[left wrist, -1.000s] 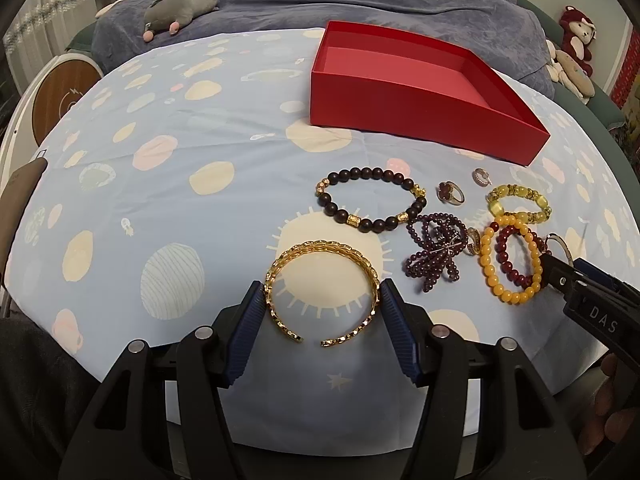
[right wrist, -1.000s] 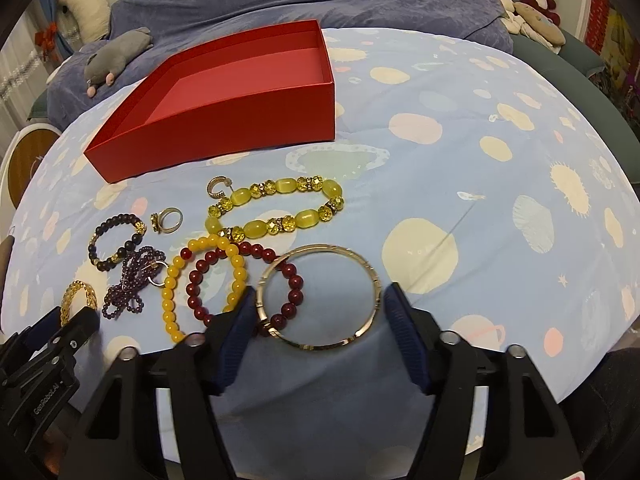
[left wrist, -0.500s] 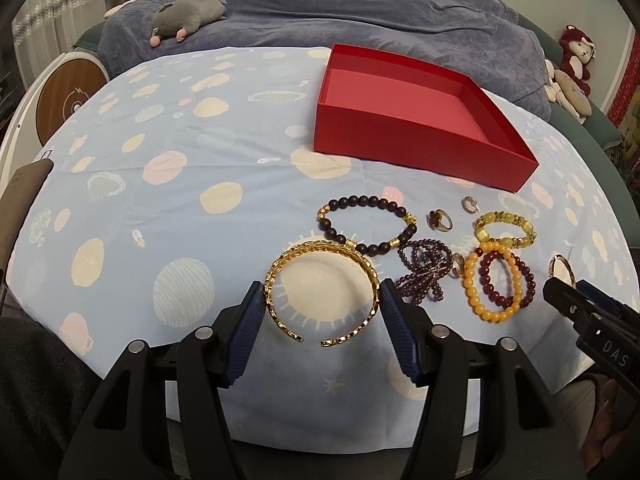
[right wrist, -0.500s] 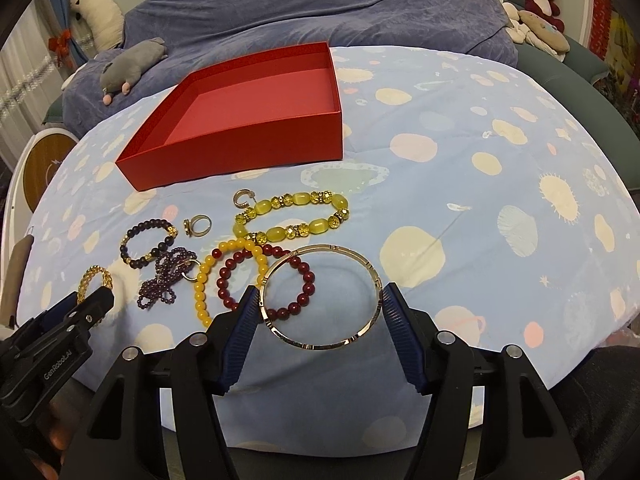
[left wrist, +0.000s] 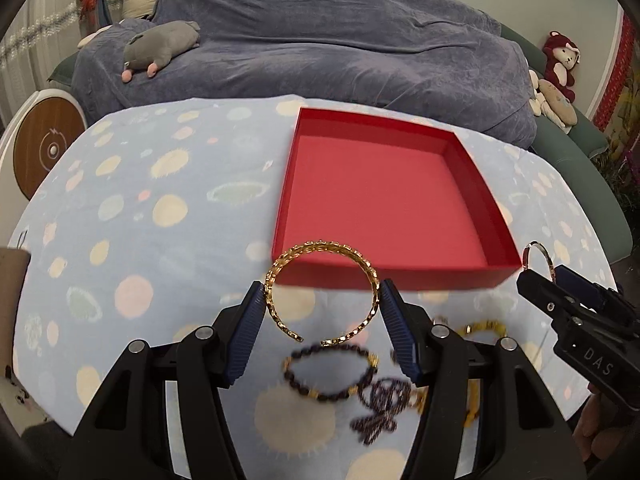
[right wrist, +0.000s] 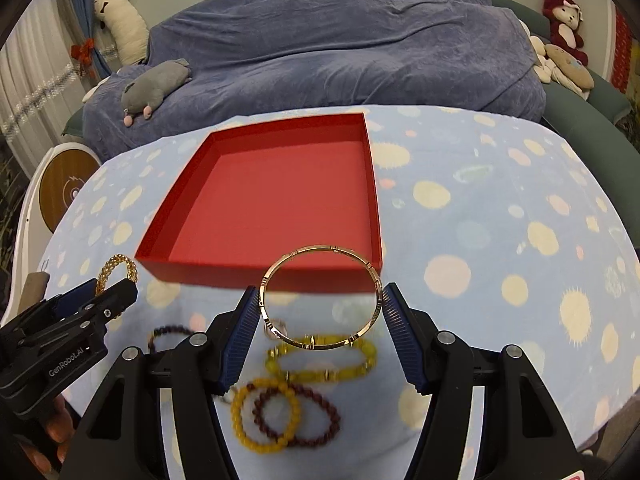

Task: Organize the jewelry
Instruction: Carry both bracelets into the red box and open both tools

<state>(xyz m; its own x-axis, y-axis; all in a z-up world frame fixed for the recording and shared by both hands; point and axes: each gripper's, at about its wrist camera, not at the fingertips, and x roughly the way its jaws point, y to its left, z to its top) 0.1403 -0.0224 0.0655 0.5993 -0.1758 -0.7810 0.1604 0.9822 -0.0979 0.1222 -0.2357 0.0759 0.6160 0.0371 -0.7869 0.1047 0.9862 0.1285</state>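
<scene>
Above the table (left wrist: 132, 240), near the red box (left wrist: 380, 196), we've got our left gripper (left wrist: 322, 304) clamping a gold cuff (left wrist: 280, 264), right gripper (right wrist: 320, 300) pinching a thin bangle (right wrist: 316, 249).

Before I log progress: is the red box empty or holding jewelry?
Empty. The red box shows only bare red floor in both wrist views.

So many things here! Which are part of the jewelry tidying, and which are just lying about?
Part of the job:
- gold cuff in the left gripper
- thin bangle in the right gripper
- red box
- beaded bracelets on the cloth

Lying about:
- grey plush
- red bear
- blue blanket
</scene>
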